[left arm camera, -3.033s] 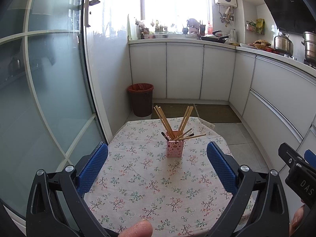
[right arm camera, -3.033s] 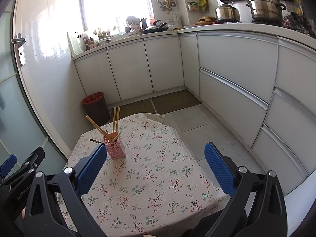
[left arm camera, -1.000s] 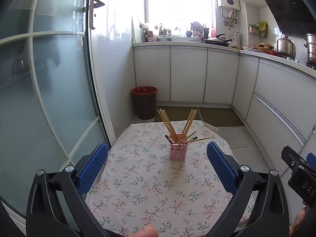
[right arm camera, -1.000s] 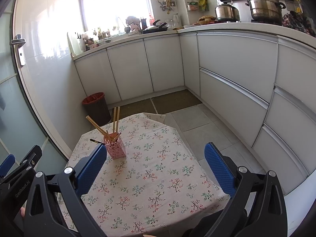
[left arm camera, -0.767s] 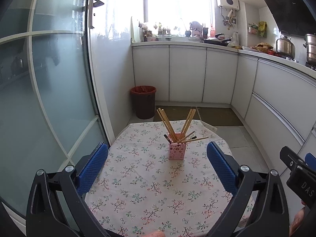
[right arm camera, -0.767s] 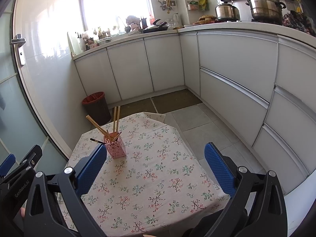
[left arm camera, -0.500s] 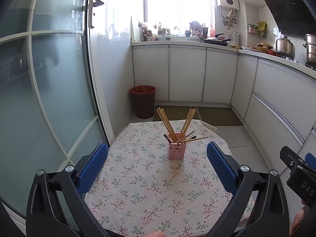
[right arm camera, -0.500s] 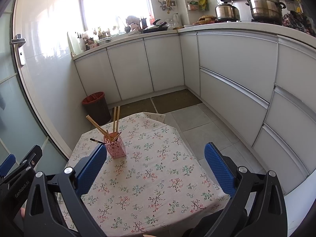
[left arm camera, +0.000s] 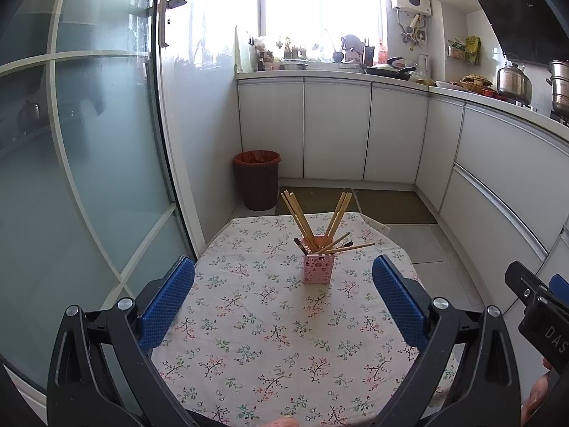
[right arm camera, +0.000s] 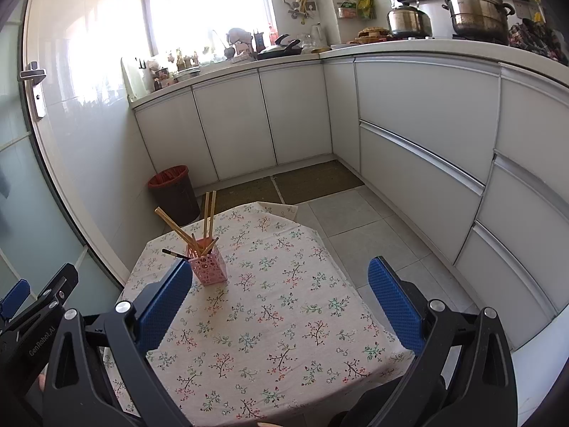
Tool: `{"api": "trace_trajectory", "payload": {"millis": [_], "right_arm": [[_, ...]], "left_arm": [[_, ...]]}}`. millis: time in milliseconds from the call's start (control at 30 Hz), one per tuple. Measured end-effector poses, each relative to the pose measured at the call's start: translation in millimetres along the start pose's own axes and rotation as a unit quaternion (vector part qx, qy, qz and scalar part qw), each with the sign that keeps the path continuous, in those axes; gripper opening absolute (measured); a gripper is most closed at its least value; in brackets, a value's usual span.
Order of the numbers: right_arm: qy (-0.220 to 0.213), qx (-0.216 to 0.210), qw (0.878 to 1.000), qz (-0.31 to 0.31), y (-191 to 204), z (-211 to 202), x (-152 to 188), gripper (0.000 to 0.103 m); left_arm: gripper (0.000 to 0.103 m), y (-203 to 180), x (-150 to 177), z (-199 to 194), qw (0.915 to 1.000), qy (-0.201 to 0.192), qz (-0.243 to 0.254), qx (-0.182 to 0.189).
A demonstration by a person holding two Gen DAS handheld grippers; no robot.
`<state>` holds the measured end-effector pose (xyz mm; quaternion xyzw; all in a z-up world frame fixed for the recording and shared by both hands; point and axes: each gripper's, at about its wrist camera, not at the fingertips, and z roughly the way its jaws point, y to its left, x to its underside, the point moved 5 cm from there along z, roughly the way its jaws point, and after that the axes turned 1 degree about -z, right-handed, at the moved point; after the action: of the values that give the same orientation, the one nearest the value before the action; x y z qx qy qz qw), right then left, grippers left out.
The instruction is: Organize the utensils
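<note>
Left wrist view: chopsticks [left arm camera: 313, 226] all stand in the pink holder [left arm camera: 318, 268], mid-table toward the far edge; no loose utensils show on the floral tablecloth [left arm camera: 277, 320], so the job looks done or nearly so. Your left tongs [left arm camera: 282, 297] and right tongs [right arm camera: 281, 300] are both released and empty. Table [right arm camera: 359, 295] edges drop off right and far; glass door [left arm camera: 89, 178] crowds the left. Clear room above the cloth.
</note>
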<state>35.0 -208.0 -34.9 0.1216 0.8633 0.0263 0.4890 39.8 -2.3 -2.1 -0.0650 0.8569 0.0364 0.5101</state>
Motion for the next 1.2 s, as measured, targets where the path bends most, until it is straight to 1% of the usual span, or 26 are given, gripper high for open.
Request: {"api": "trace_trajectory", "payload": {"millis": [1200], "right_arm": [[0.002,0.000,1.000,-0.002,0.8,0.7,0.3,0.096]], "left_arm": [[0.096,-1.0,2.2,1.5,1.0000,0.004,0.000,-0.001]]}}
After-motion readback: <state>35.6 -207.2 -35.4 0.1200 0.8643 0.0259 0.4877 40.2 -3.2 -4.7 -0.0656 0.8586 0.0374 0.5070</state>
